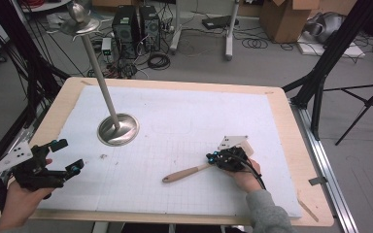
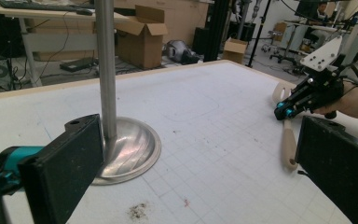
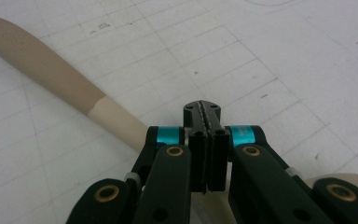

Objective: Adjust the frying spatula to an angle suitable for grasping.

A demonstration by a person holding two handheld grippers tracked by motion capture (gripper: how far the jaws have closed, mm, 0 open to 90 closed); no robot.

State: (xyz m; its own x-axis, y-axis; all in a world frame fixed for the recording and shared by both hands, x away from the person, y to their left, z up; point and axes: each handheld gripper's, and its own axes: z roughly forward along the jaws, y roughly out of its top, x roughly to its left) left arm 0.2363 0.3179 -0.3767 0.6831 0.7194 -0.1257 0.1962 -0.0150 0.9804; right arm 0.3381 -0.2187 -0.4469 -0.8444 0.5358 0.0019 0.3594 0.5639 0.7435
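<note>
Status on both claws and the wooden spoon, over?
Left claw open, idle. Right claw shut above pale wooden spoon, not gripping it. Steel pole stand clear of spoon.

Even, soft overhead light falls on the white mat (image 1: 175, 121) in the high view, bright, with faint shadows. The stand (image 1: 118, 129) base shows dull glare, again in the left gripper view. That view is sharp at centre; its near jaws blur and the edges bend. In the right gripper view the spoon (image 3: 51, 74) at upper left looks soft.
</note>
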